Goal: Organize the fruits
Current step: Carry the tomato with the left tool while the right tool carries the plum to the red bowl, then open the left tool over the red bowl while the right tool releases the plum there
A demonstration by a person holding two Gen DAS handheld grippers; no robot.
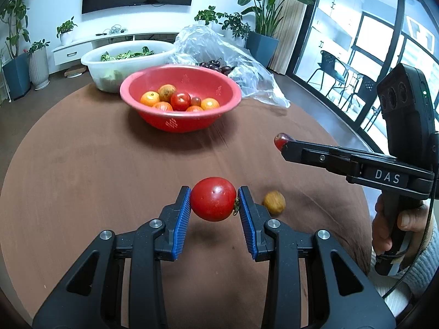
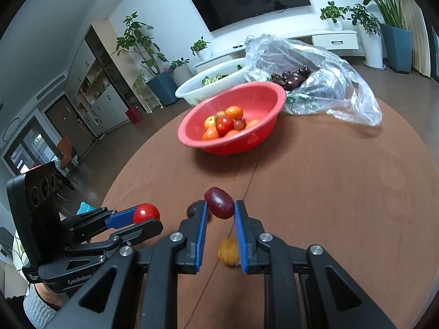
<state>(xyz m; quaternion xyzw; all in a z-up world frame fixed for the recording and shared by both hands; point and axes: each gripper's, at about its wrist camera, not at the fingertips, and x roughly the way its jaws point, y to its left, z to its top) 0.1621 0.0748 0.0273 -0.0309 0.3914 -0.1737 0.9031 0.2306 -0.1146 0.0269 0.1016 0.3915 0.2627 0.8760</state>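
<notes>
The left gripper is clamped on a red tomato, held clear of the table. The right gripper pinches a dark red grape tomato at the very fingertips. Risk: that shallow tip hold may let the fruit slip and roll. Both grippers are roughly level, aimed toward the red colander ahead. A yellow-brown fruit lies on the table beneath the right fingers.
</notes>
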